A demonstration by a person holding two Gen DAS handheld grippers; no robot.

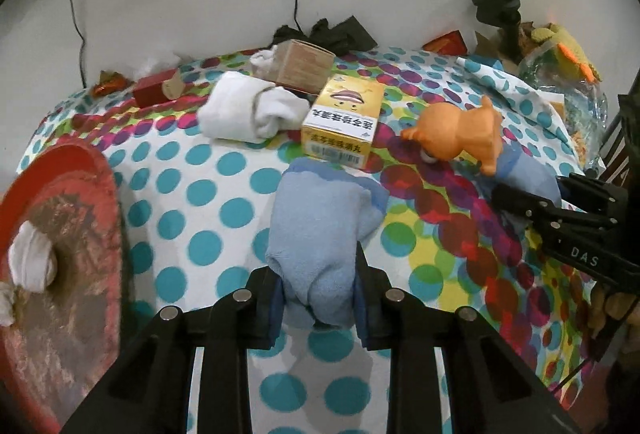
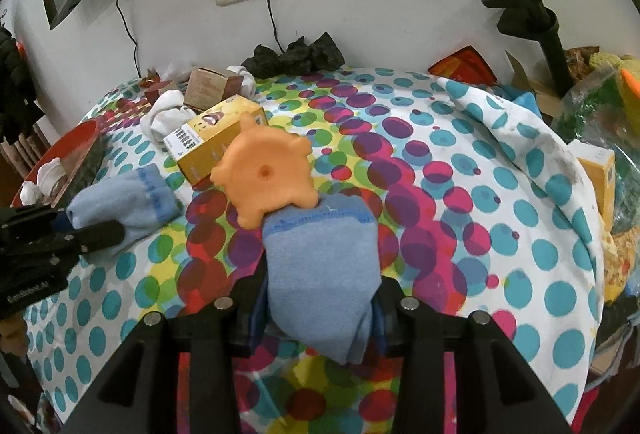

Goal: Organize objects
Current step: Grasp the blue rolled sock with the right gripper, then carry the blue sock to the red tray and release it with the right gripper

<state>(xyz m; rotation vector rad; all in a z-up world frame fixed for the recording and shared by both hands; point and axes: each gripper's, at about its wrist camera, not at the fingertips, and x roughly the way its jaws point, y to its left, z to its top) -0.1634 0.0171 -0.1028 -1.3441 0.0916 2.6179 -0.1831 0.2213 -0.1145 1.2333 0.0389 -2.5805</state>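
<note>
I count two blue socks: left claw [image 1: 318,298] clamps one sock [image 1: 320,230] near yellow box [image 1: 342,120]; right claw [image 2: 320,310] grips second sock [image 2: 322,262], touching orange toy [image 2: 266,174] beside box.

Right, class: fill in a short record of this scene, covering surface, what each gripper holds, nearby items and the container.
surface: polka-dot cloth
left gripper: shut on a light blue sock
right gripper: shut on a second blue sock
nearby: orange toy, yellow box, white socks
container: red basin with white socks inside
</note>
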